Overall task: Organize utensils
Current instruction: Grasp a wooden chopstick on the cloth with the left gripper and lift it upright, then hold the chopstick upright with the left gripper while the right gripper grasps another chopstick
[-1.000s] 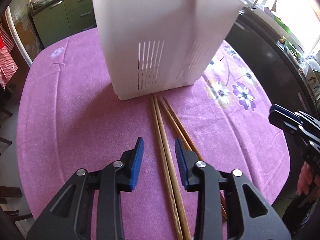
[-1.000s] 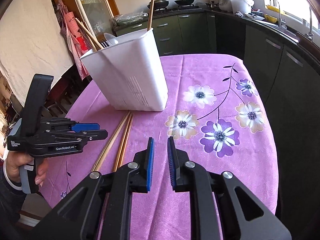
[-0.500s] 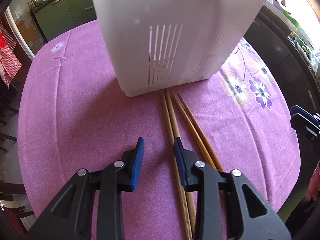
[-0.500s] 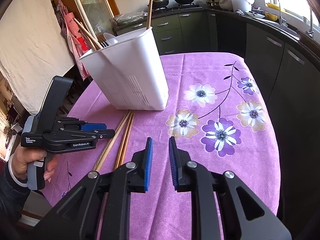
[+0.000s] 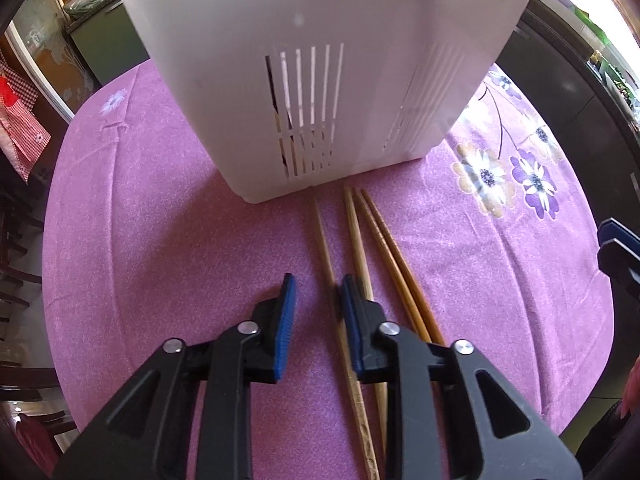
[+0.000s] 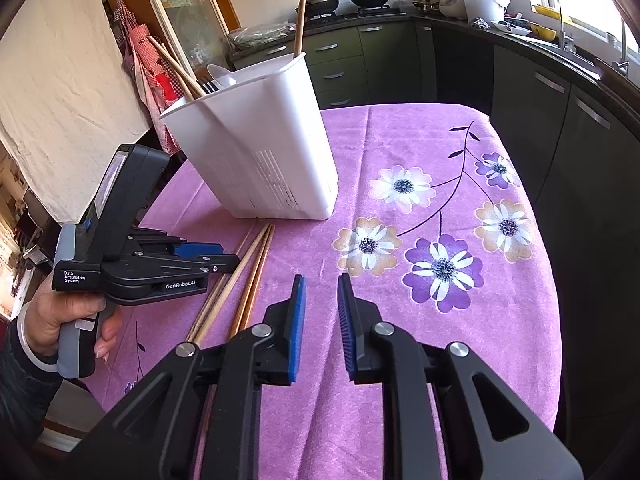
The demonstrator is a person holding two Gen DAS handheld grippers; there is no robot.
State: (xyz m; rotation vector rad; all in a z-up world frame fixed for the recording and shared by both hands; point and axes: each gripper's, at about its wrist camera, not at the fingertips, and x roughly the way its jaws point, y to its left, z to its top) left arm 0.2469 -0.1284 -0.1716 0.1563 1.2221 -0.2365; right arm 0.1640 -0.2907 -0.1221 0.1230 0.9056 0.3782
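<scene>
Four slim wooden chopsticks (image 5: 362,248) lay side by side on the purple flowered tablecloth (image 6: 400,320) of the table, their tips just short of the slotted white utensil holder (image 5: 320,60), which already held more chopsticks, a fork and a white spoon. The leftmost chopstick (image 5: 326,248) lay apart from the other three and ran between the blue pads of the left tongs (image 5: 316,300), close against the right pad; those jaws had just been closing but did not yet pinch it. The left hand (image 6: 60,320) gripped its handle, tongs tilted steeply down. The right tongs (image 6: 322,300) hung nearly clenched and empty above the cloth.
</scene>
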